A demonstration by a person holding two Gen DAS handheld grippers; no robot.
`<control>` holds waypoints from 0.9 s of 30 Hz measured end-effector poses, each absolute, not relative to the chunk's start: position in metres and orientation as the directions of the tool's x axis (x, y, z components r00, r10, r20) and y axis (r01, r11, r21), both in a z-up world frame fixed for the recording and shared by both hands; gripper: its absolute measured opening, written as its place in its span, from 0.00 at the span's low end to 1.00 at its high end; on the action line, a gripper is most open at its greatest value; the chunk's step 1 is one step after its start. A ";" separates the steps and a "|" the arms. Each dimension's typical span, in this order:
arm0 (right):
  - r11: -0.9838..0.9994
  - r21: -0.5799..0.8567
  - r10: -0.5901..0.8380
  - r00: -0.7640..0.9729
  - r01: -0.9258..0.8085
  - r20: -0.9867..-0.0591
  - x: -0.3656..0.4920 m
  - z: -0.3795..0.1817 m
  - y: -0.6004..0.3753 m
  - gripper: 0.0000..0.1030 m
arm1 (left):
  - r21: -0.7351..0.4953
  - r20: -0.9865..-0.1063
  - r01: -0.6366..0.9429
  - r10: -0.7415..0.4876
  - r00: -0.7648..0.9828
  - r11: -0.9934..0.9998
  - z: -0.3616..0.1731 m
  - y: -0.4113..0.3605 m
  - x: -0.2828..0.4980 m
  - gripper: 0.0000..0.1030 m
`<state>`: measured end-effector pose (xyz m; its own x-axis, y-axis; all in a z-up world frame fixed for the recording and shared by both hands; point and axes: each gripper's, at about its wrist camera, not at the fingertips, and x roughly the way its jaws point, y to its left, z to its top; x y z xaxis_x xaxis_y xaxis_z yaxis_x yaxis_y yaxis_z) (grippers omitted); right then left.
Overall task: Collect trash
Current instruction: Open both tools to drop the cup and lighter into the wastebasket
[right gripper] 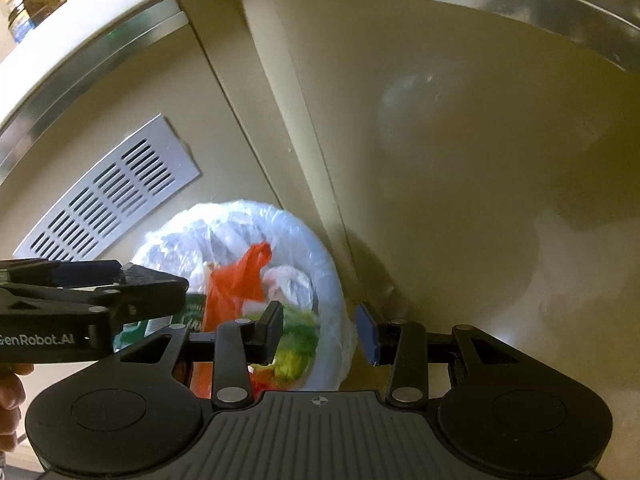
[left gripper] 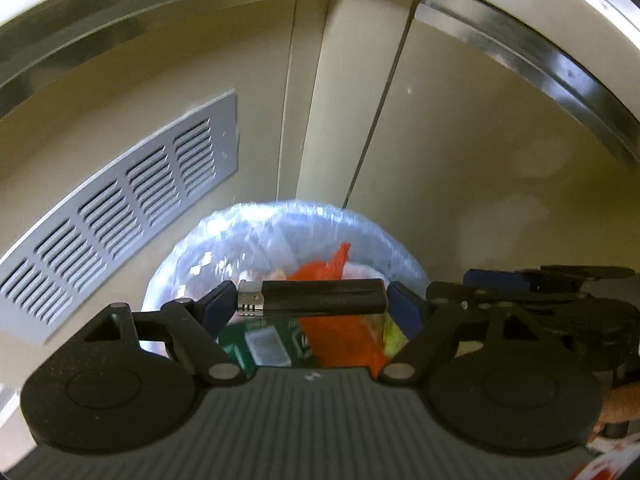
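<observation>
My left gripper (left gripper: 312, 300) is shut on a black lighter (left gripper: 324, 299) with a metal cap, held crosswise between its blue pads. Straight below it stands a round trash bin (left gripper: 404, 256) lined with a clear bag. Inside lie an orange plastic bag (left gripper: 332, 268), a green packet (left gripper: 264, 340) and yellow-green scraps (left gripper: 390, 336). My right gripper (right gripper: 320, 334) hovers over the right rim of the same bin (right gripper: 328, 280), its jaws apart with nothing between them. The left gripper (right gripper: 152, 284) shows from the side in the right wrist view, where the lighter is hidden.
Beige cabinet doors (left gripper: 460, 140) rise right behind the bin, with a grey vent grille (left gripper: 120, 220) on the left door and a metal strip (left gripper: 560, 68) under the counter edge. A person's hand (right gripper: 10, 396) grips the left tool. The right gripper (left gripper: 500, 280) is close beside the left one.
</observation>
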<state>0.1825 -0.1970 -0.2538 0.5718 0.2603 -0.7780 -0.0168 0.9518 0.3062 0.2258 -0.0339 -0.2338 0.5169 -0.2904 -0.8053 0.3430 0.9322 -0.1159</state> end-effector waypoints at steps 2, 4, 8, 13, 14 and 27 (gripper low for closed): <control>0.952 0.306 0.255 0.576 -0.008 -0.777 0.187 -0.253 -0.197 0.40 | -0.110 -0.796 0.341 -0.288 0.532 0.934 -0.234 -0.037 0.233 0.78; 0.951 0.308 0.254 0.579 -0.006 -0.775 0.191 -0.253 -0.198 0.40 | -0.105 -0.789 0.343 -0.288 0.543 0.933 -0.232 -0.040 0.241 0.79; 0.951 0.310 0.256 0.579 -0.005 -0.774 0.194 -0.251 -0.197 0.40 | -0.095 -0.773 0.337 -0.282 0.568 0.937 -0.229 -0.043 0.250 0.89; 0.948 0.319 0.268 0.578 -0.015 -0.771 0.193 -0.249 -0.196 0.40 | -0.099 -0.780 0.314 -0.270 0.565 0.944 -0.227 -0.038 0.251 0.89; 0.947 0.321 0.273 0.577 -0.019 -0.770 0.193 -0.248 -0.195 0.40 | -0.097 -0.783 0.310 -0.265 0.563 0.946 -0.227 -0.037 0.250 0.89; 0.920 0.356 0.383 0.552 -0.162 -0.740 0.179 -0.240 -0.179 0.39 | -0.106 -0.812 0.188 -0.194 0.551 0.976 -0.221 0.002 0.216 0.77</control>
